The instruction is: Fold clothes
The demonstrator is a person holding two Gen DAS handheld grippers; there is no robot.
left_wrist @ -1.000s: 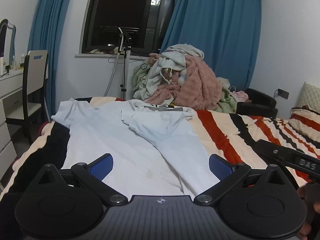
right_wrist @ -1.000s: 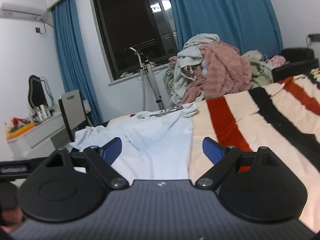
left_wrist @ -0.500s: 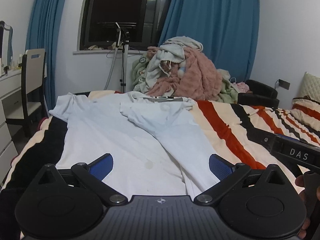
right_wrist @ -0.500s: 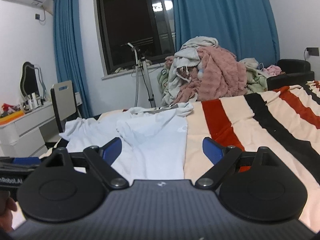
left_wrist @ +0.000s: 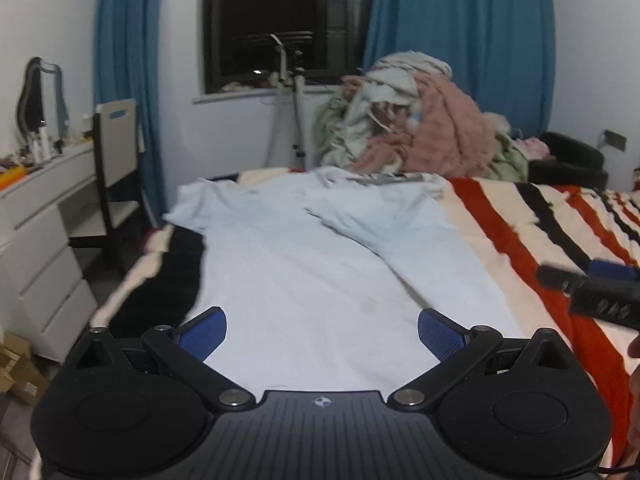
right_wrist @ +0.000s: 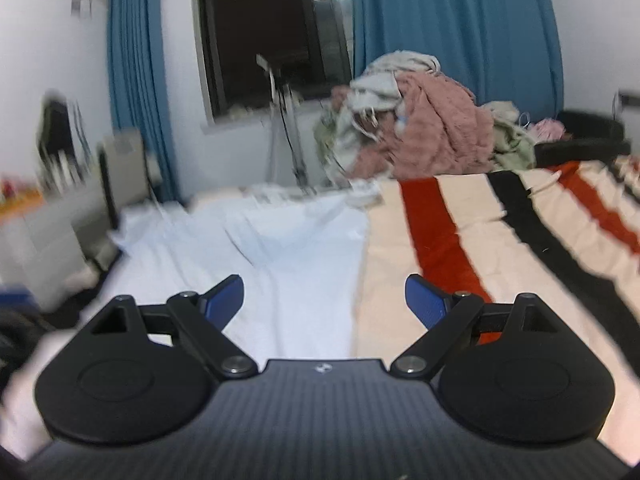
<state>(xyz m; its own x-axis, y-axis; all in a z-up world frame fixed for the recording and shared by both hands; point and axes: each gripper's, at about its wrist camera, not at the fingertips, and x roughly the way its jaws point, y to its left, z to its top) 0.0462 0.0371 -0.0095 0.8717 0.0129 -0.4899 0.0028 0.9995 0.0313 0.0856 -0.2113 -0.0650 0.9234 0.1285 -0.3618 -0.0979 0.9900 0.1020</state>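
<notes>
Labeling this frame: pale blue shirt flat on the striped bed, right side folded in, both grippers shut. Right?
Not quite. Both grippers are open: the left gripper and the right gripper each show their blue pads spread wide with nothing between, clear in both wrist views. The rest holds: the shirt lies flat on the striped bed, right side folded in.

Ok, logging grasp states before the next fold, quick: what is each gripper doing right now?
Left gripper: open, holding nothing, above the white shirt.
Right gripper: open, holding nothing.

Pale blue shirt (left_wrist: pixel 304 280) flat on bed, right sleeve folded inward.
</notes>
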